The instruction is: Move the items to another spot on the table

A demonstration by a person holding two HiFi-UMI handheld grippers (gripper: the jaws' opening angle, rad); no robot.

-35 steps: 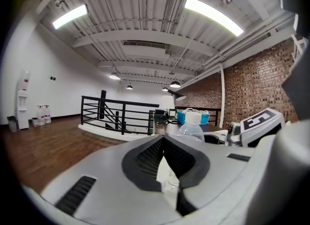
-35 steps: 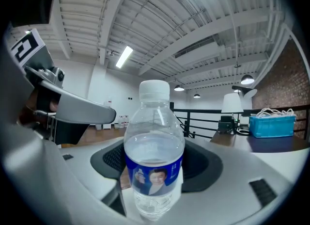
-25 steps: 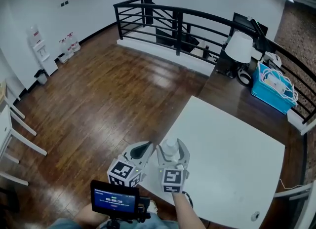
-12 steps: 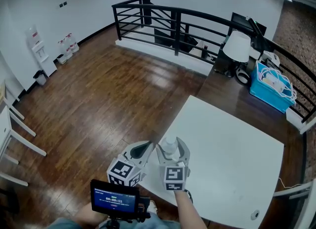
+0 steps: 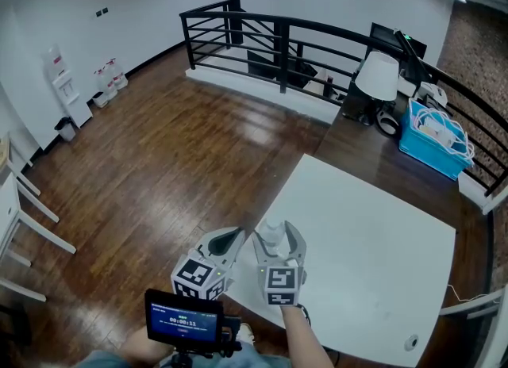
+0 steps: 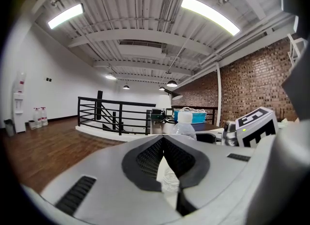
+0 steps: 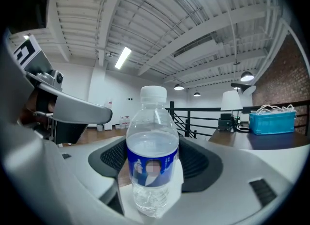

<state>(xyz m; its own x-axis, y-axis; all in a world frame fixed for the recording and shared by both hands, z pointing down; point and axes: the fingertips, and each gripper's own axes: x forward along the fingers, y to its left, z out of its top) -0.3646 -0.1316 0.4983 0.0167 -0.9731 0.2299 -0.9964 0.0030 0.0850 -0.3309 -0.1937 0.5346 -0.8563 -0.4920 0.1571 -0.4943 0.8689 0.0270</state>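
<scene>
A clear water bottle [image 5: 272, 236] with a white cap and a blue label stands upright at the near left corner of the white table [image 5: 373, 247]. My right gripper [image 5: 275, 232] has its jaws wide around it. In the right gripper view the bottle [image 7: 152, 156] fills the gap, with both dark pads against its sides and its base on the table. My left gripper [image 5: 236, 237] hovers just left of it over the table's edge, shut and empty. In the left gripper view the closed tips [image 6: 163, 145] point at the bottle [image 6: 184, 124].
The table's left edge drops to the wooden floor [image 5: 159, 160]. Behind stand a black railing [image 5: 317, 37], a dark desk with a white lamp [image 5: 379, 74] and a blue basket [image 5: 432, 140]. A small round fitting [image 5: 409, 348] sits at the table's near right. A phone screen [image 5: 182, 323] is mounted below the grippers.
</scene>
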